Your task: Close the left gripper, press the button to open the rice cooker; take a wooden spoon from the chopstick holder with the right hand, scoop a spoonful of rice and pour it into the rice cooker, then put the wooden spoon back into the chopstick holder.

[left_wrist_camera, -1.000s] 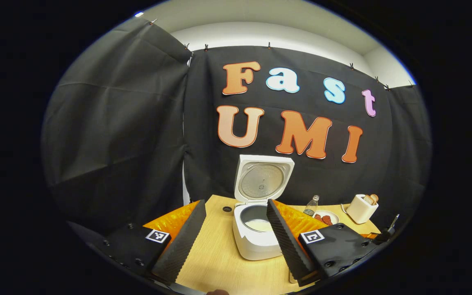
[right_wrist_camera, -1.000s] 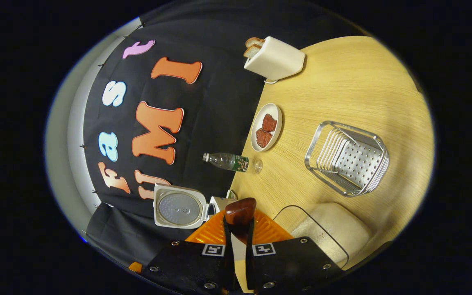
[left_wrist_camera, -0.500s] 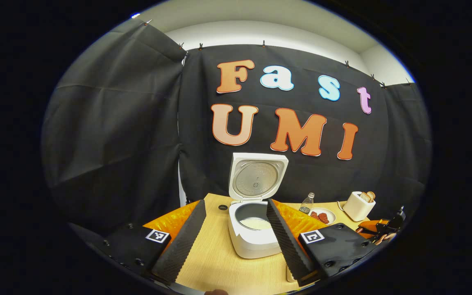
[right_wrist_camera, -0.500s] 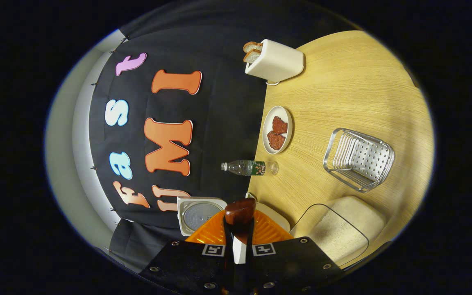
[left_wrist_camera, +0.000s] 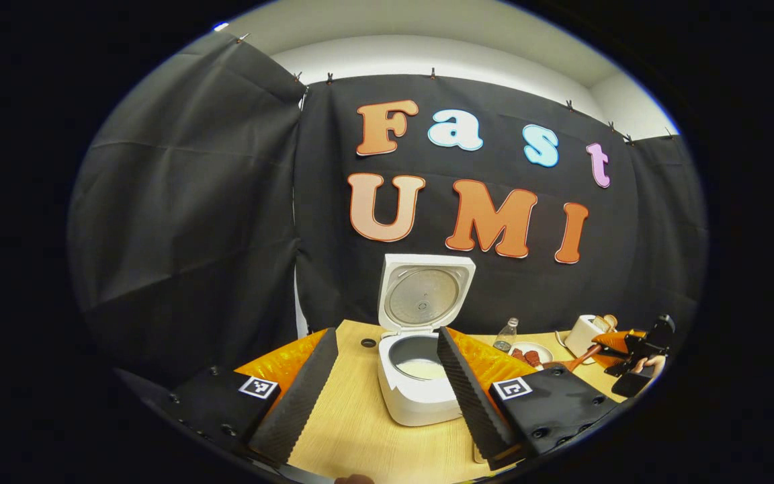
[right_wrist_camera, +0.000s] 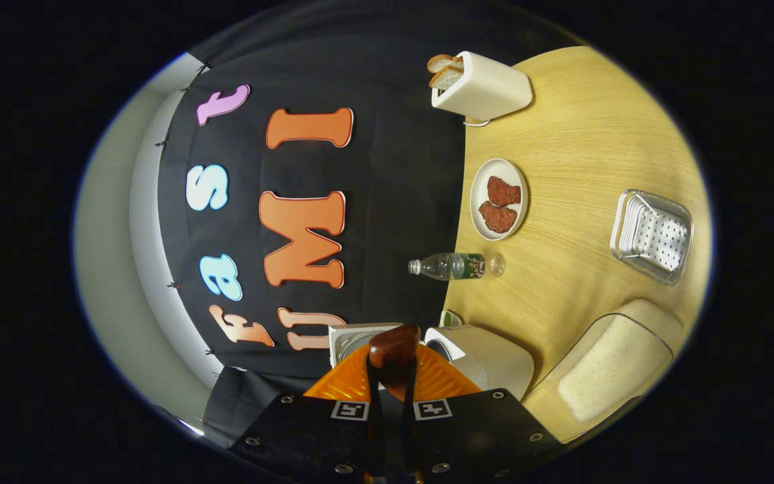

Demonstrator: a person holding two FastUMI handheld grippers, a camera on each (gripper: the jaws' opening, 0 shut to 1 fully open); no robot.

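Right gripper view: the right gripper (right_wrist_camera: 392, 376) has its jaws closed almost completely on the wooden spoon (right_wrist_camera: 394, 348), whose rounded, glossy dark-brown bowl projects just past the fingertips. Judged from its look, the spoon is light, rigid and smooth, liable to pivot in a narrow pinch; a hold on the handle with the bowl kept level would suit scooping. Beyond the spoon stands the rice cooker (right_wrist_camera: 488, 356), white matt plastic with rounded corners, and beside it, at the near edge of the pale wood-grain worktop (right_wrist_camera: 588, 134), a clear container of rice (right_wrist_camera: 612, 366). Farther off lie a plastic bottle (right_wrist_camera: 454, 266), a white plate (right_wrist_camera: 478, 202) and a perforated steel chopstick holder (right_wrist_camera: 652, 235); at the far edge, a cream toaster (right_wrist_camera: 488, 87).

Left gripper view: the left gripper (left_wrist_camera: 380, 396) holds nothing, jaws wide apart, ribbed pads framing the rice cooker (left_wrist_camera: 420, 393), lid upright, its contents pale.
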